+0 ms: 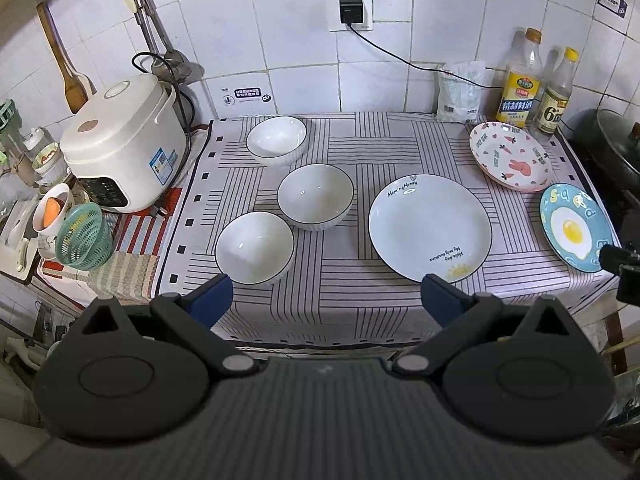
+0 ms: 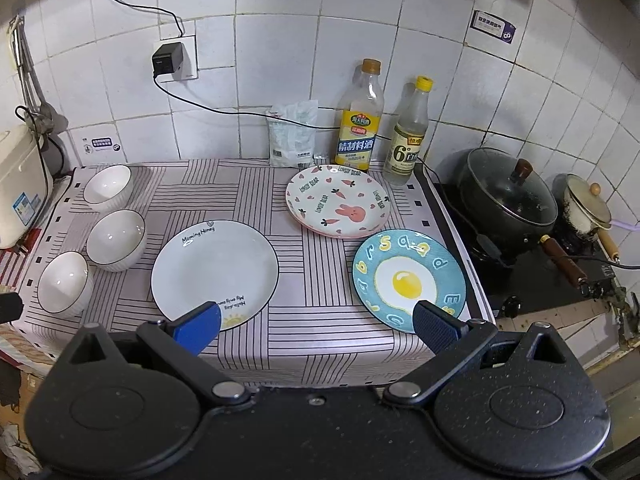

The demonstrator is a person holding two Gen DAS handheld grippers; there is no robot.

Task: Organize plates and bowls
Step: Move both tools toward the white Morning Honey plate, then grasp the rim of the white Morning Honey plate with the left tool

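Three white bowls at ten o'clock on the table, three plates toward three: glazed, stiff, slippery, breakable. Best pinched at the rim. Left hand-held gripper and right hand-held gripper both spread wide, empty.

white tiled walls meet in a corner behind a bench draped in a striped cloth, with a wall socket and a dark stove alongside.
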